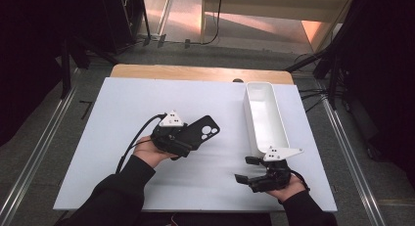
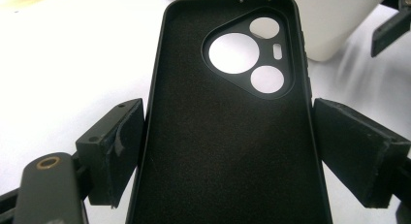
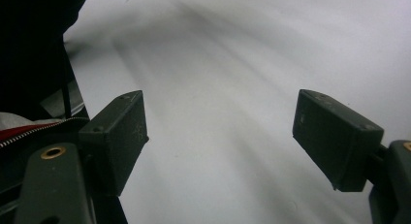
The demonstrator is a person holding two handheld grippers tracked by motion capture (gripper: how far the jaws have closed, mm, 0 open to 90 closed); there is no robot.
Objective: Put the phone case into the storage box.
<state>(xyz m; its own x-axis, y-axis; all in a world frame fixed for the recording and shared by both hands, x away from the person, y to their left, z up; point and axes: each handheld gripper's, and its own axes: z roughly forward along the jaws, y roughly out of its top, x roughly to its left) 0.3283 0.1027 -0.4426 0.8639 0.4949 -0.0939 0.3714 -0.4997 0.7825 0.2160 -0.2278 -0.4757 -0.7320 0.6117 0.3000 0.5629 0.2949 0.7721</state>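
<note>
Phone case, black, sat clamped across its width in the left gripper, long axis aimed toward the white bin nearer the empty, open right gripper.

Left gripper: both black jaws bear on the long edges of a black phone case, one on each side. Case faces inner side up, matte lining visible, camera cut-out at the far end with three round holes and one small slot. White table beneath. White bin stands just beyond the case's far end.
</note>
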